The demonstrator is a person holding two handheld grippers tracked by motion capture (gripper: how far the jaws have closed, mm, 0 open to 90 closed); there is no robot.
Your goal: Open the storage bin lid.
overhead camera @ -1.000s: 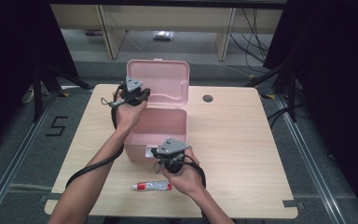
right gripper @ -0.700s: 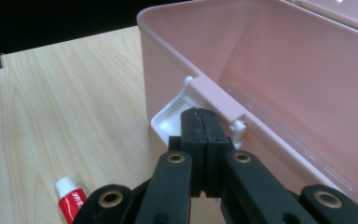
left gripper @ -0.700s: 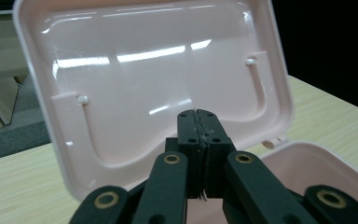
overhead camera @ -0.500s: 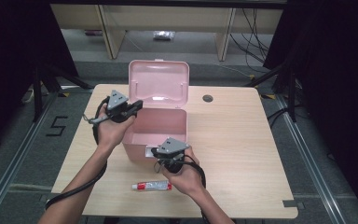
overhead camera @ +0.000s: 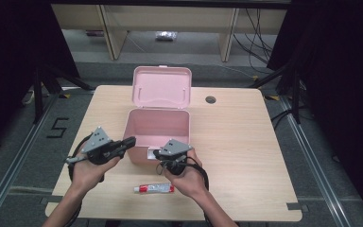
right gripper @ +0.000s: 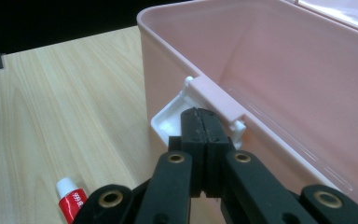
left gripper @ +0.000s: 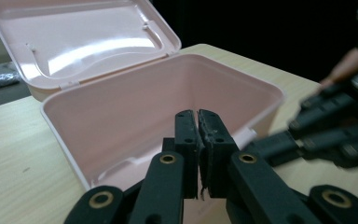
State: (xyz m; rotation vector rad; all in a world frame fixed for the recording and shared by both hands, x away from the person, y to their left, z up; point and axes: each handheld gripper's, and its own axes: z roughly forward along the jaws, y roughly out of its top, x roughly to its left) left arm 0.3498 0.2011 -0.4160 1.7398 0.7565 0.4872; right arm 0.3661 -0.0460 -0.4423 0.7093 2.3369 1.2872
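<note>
Pink plastic storage box (overhead camera: 157, 130) stands open on the bench (overhead camera: 246, 142) just ahead of both tongs, its hinged lid (overhead camera: 161, 87) thrown back and leaning away on the far side. The box sits between the two tongs' tips, its near wall facing the person. From its thin moulded walls I judge it light and fairly stiff, smooth enough to slide on the wood if nudged, and empty as far as its inside shows. The rim or the lid edge looks the best place to take hold; the small white latch (right gripper: 177, 116) on the front wall is a finer grip and probably flexes.

The left tongs (overhead camera: 131, 140) are held off the box's left front corner, pointing across toward the box, jaws pressed together with nothing between them; in the left gripper view they (left gripper: 198, 140) point over the near rim into the cavity. The left hand (overhead camera: 87, 170) wraps the grip from below, forearm coming up from the bench's near edge.

The right tongs (overhead camera: 157, 152) lie at the front wall, jaws also closed and empty; in the right gripper view their tips (right gripper: 200, 123) sit right at the latch, touching or nearly so. The right hand (overhead camera: 186, 177) holds low and close behind.

A small red and white tube (overhead camera: 154, 188) lies on the bench behind the tongs, between the two hands, apart from the box
</note>
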